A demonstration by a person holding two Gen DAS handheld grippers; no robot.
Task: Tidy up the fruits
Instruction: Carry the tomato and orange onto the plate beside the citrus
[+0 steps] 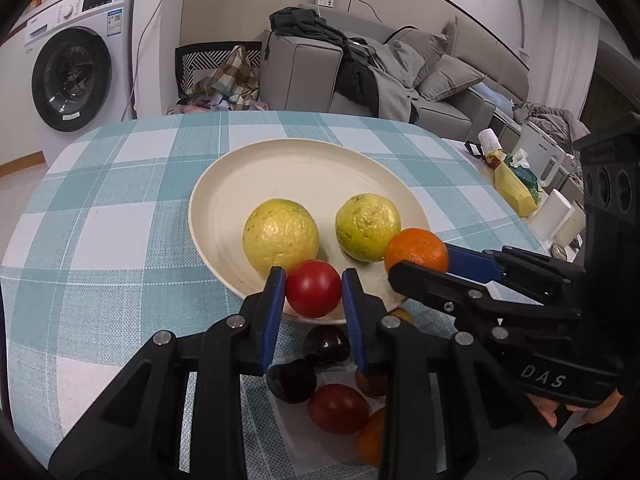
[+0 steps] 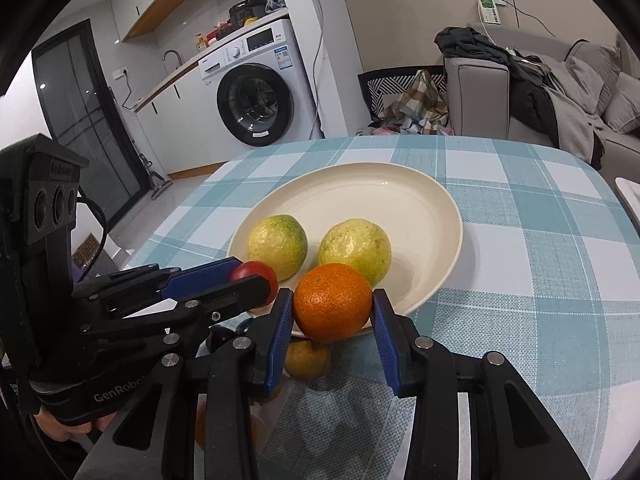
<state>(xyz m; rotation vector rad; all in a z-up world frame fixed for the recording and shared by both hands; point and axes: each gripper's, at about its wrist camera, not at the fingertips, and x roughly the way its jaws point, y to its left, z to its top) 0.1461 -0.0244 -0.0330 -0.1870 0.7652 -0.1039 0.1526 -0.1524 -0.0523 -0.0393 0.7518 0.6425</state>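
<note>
Fruits [image 1: 338,408] half-hidden below hand-held gripper [image 1: 314,286]

One cream plate [image 1: 224,184] sits on the checked tablecloth [image 1: 100,240]. Two yellow-green citrus fruits lie on it, one to the left [image 1: 280,242] and one to the right [image 1: 366,226]. One orange mandarin [image 1: 416,250] and one red tomato [image 1: 313,288] are held at its near rim, one in each of two grippers. Nearer, off the plate: two dark plums [image 1: 326,346], a second red tomato [image 1: 338,408], one small yellow-brown fruit [image 2: 308,358], and another orange one [image 1: 372,436], partly hidden.
</note>
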